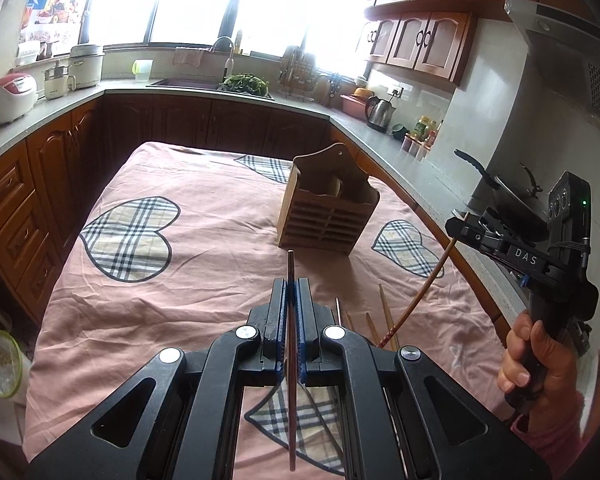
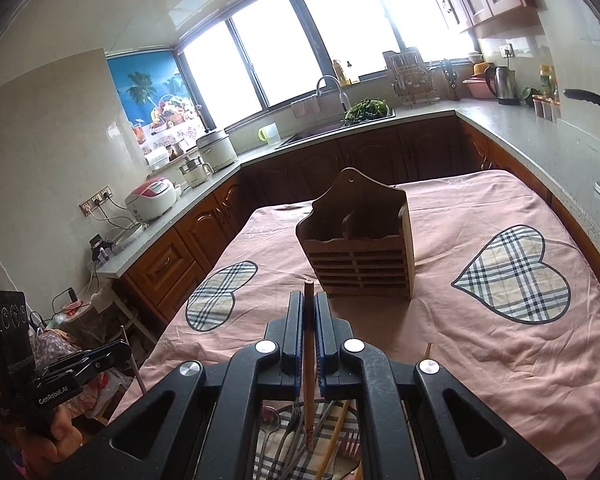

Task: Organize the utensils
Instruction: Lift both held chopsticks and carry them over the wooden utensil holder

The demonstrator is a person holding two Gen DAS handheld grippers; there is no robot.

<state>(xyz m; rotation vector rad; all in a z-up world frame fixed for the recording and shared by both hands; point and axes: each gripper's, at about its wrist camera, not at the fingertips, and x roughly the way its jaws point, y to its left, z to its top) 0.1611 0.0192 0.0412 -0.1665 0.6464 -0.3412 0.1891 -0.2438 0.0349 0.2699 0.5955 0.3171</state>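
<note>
Pinching one slim dark chopstick (image 1: 291, 320) between its blue pads, the left hand-held gripper (image 1: 291, 286) sits at the lower centre of the left wrist view, the stick running straight along the narrow slot between the jaws and poking out past the tips. The right hand-held gripper (image 2: 309, 300) likewise clamps one reddish-brown wooden chopstick (image 2: 309, 360), round in section, at the lower centre of the right wrist view; in the left view it appears at the right edge, gripped by a hand (image 1: 536, 364) in a pink sleeve, the stick hanging down from it.

One wooden utensil holder (image 2: 360, 256) stands upright on the bench beyond both grippers, mid-frame: a box with a slatted front, a scalloped back with a hanging hole, and a divider making two compartments.

Loose utensils (image 2: 296, 436) lie below the right gripper at the bottom of the frame: a metal spoon and several thin metal and wooden sticks, too overlapped to count. About four stick ends (image 1: 380, 320) show beside the left gripper.

A wrinkled pink cloth (image 1: 204, 280) with plaid heart patches covers the bench; three hearts show in each view.
</note>
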